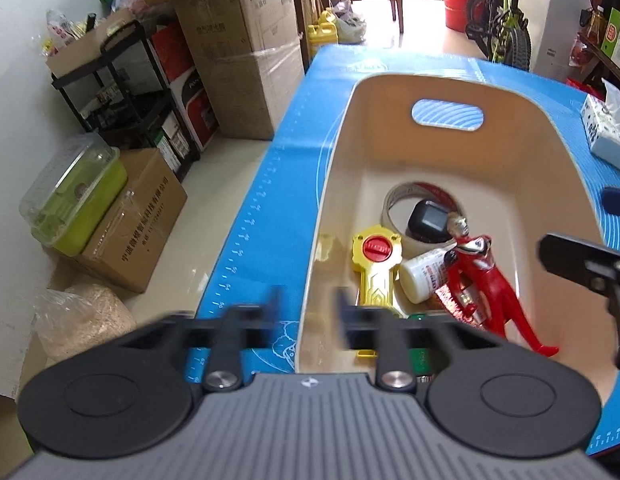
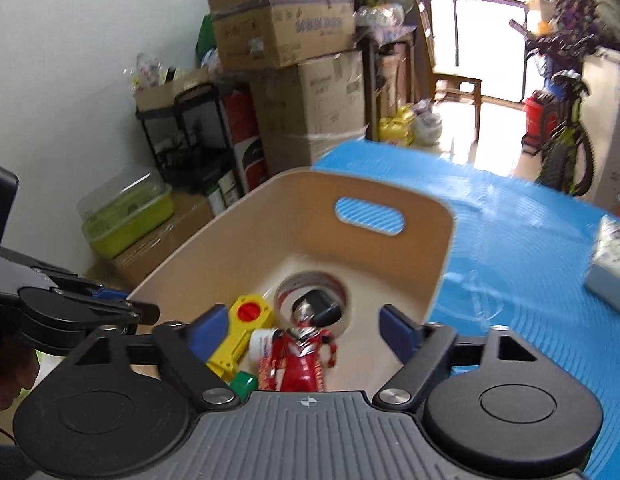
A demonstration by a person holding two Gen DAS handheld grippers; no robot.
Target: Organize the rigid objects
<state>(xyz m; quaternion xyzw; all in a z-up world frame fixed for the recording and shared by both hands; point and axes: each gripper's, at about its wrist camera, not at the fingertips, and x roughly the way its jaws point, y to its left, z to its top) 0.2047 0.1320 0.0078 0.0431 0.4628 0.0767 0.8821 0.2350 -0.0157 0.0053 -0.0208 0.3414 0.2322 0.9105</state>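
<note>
Beige bin (image 1: pixel 342 184) on blue mat (image 1: pixel 262 200), near the mat's left edge, handle slot at the far wall. Inside, toward the near end: red figure (image 1: pixel 478 276) lying along the right wall, yellow toy key (image 1: pixel 376 264) along the left wall, white bottle (image 1: pixel 424 276) between the two, tape roll (image 1: pixel 394 204) mid-floor with a black object (image 1: pixel 428 222) resting in its ring. Something green (image 2: pixel 241 383) at the near wall, mostly hidden; identity unclear.

Left gripper (image 1: pixel 306 300) over the bin's near left rim, fingers parted by a moderate gap, nothing between them; blurred, so probably in motion. Right gripper (image 2: pixel 296 330) above the bin's near end, spread wide, empty, red figure directly below the gap. Tissue box (image 1: pixel 608 132) at the mat's right edge, well apart from the bin.

Judgement: deposit just made or about to finish; most items binned, task looks far along.

For a clean step: lift straight up before turning, clear the rim with both fingers, avoid brushing the figure's legs or the near wall. Keep the two grippers apart over the bin, since they crowd its near end. Risk: clipping the rim and shifting the bin toward the mat's left edge.
</note>
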